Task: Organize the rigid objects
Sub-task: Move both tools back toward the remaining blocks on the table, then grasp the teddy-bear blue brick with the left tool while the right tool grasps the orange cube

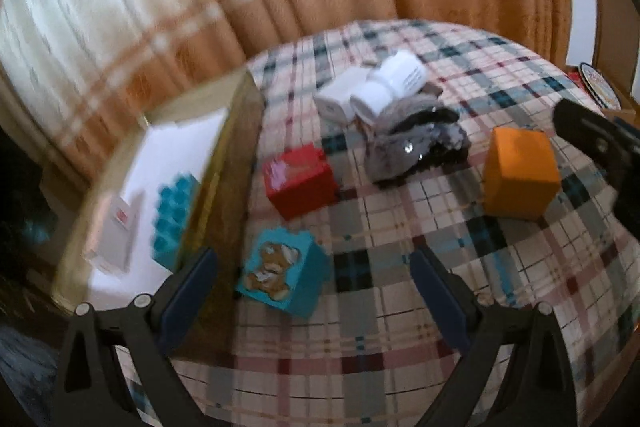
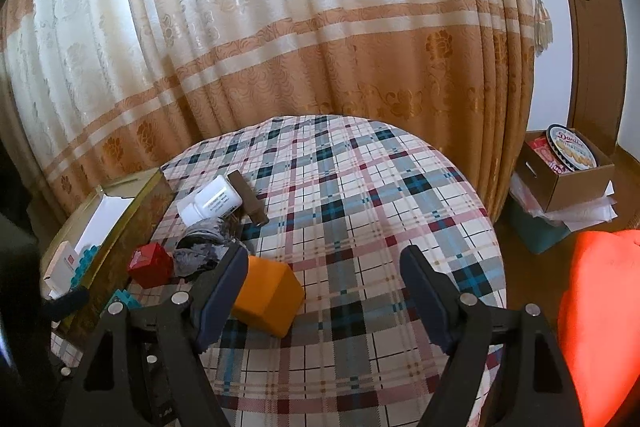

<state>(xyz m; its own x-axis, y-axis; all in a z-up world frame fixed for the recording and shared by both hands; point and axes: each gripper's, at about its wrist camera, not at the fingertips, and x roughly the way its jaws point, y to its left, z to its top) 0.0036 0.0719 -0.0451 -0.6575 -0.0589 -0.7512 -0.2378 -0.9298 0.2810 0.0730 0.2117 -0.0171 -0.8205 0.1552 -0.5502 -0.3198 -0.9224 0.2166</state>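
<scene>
Teal block (image 1: 282,273) with a bear picture sits on the plaid tablecloth (image 1: 400,227), just beside the wall of the gold-sided box (image 1: 224,179), between the spread jaws of the left gripper (image 1: 314,291), nothing pinched. Red block (image 1: 300,179) lies just behind it, then a grey cloth heap (image 1: 416,143) and white bottles (image 1: 384,87). Orange cube (image 1: 520,179) well to the right. Inside the box: teal studded brick (image 1: 176,215), white carton (image 1: 116,231). Right gripper (image 2: 324,291) jaws spread, empty, orange cube by its left finger.

Daylight glows through the curtain (image 2: 280,39); the left wrist view is motion-blurred (fisheye bends both views' edges).
</scene>
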